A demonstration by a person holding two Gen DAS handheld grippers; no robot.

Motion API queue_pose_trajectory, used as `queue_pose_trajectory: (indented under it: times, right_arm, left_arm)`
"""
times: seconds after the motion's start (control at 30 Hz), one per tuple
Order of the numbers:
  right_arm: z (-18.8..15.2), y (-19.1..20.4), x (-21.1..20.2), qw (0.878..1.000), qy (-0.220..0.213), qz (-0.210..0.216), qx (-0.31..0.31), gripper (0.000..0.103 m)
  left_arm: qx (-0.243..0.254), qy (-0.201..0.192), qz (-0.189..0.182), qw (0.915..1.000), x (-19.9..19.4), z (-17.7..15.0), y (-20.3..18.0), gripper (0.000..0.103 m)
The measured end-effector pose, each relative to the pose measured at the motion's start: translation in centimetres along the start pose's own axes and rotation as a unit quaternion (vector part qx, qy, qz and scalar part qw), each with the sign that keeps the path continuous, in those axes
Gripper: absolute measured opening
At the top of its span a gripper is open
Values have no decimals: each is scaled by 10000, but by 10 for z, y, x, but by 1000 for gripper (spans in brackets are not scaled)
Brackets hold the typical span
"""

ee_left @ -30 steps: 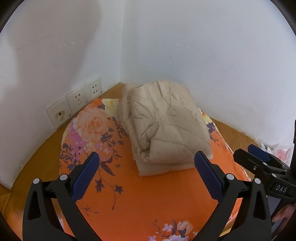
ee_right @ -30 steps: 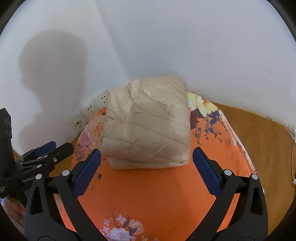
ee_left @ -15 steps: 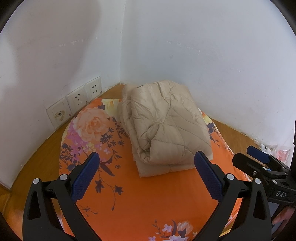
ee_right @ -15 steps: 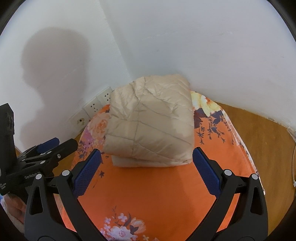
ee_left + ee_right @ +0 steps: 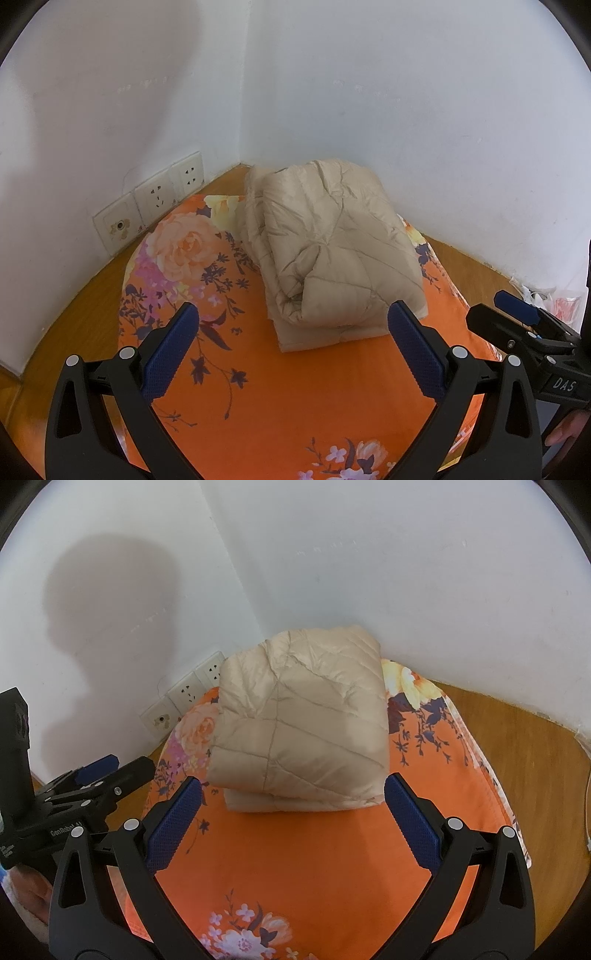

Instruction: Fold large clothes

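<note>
A beige quilted jacket [image 5: 332, 251] lies folded into a thick rectangular bundle at the far end of an orange floral cloth [image 5: 295, 387], near the wall corner. It also shows in the right wrist view [image 5: 303, 731] on the cloth [image 5: 314, 860]. My left gripper [image 5: 291, 347] is open and empty, held above the cloth just short of the bundle. My right gripper [image 5: 293, 819] is open and empty, also just short of the bundle. Each gripper shows at the edge of the other's view: the right one [image 5: 517, 325], the left one [image 5: 99, 775].
White walls meet in a corner behind the bundle. Wall sockets [image 5: 155, 199] sit low on the left wall. The cloth lies on a wooden surface [image 5: 535, 757]. A white cable [image 5: 587, 812] and some crumpled plastic [image 5: 554, 299] lie at the right.
The right gripper has drifted a little left and closer, so the bundle sits more central in its view. The left gripper has barely moved. Both stay open.
</note>
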State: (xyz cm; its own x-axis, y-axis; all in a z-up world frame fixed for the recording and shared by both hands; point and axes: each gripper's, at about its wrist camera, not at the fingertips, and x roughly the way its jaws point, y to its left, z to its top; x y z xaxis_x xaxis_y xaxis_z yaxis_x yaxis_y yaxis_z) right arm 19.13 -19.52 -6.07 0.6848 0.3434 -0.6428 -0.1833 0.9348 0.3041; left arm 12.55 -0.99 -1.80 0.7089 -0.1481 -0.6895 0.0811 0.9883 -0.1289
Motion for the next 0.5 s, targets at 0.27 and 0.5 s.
queue_pose_trajectory:
  times: [0.27, 0.5]
  right_arm:
    - [-2, 0, 0, 10000, 23, -8, 20, 99]
    - [-3, 0, 1, 10000, 33, -8, 39, 99]
  left_arm:
    - [-12, 31, -10, 10000, 2, -2, 2, 97]
    - [-24, 24, -26, 10000, 1, -2, 1, 97]
